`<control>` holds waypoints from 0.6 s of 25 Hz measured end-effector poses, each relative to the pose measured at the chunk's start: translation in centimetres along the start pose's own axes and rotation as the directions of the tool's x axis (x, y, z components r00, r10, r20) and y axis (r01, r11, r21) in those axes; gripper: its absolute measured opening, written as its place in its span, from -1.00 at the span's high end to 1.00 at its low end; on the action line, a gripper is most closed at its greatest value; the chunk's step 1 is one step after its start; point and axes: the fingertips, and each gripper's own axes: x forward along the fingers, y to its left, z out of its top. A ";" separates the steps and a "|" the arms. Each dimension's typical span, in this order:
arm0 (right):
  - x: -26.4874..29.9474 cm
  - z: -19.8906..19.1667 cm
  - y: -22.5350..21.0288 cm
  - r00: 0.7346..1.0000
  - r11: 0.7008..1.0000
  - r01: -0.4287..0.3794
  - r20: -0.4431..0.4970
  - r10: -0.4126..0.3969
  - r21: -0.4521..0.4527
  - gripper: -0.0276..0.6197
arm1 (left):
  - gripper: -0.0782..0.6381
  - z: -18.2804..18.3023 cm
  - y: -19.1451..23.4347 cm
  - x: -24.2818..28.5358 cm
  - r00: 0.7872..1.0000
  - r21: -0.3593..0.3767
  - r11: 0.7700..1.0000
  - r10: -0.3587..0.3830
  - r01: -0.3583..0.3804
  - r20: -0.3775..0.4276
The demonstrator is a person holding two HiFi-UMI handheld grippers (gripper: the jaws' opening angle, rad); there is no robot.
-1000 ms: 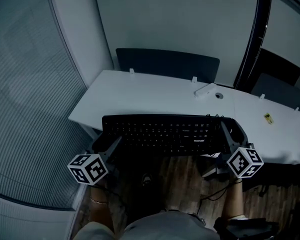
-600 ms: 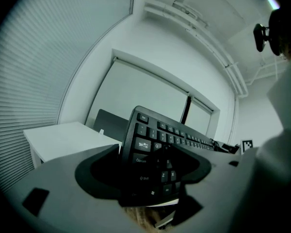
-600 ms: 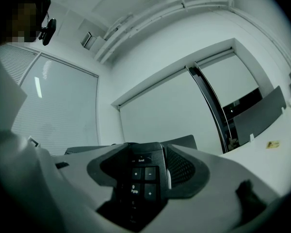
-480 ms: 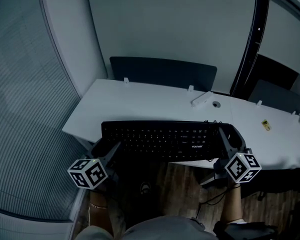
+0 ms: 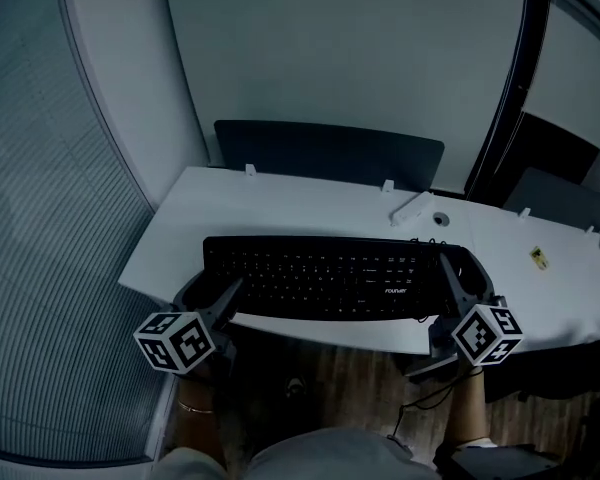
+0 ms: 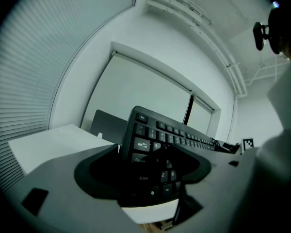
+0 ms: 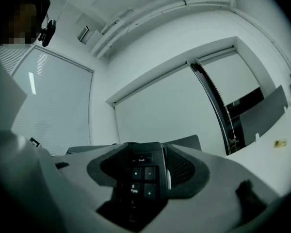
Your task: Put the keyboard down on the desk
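Keyboard hovered mid-frame over the counter; my left hand-held gripper and right hand-held gripper pinched its ends for balance.

A dark panel is standing upright against the pale wall. Blinds are curving down the left side. A white bar is lying just beside a round grommet, with a yellow tag lying well to their right. Cables are trailing over the wood floor.
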 end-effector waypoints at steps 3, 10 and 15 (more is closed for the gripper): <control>1.2 0.1 0.0 1.000 1.000 0.010 0.001 -0.010 -0.008 0.17 | -0.14 0.5 1.1 1.4 1.000 0.000 1.000 -0.022 0.022 0.010; 1.0 0.3 0.4 0.999 0.999 -0.020 0.037 0.022 -0.046 0.17 | -0.14 0.1 1.1 1.0 0.997 0.004 1.000 -0.021 0.021 0.069; 1.1 0.4 0.5 0.999 0.999 -0.030 0.037 0.031 -0.037 0.17 | -0.14 0.4 1.0 0.6 0.997 0.011 1.000 -0.013 0.013 0.077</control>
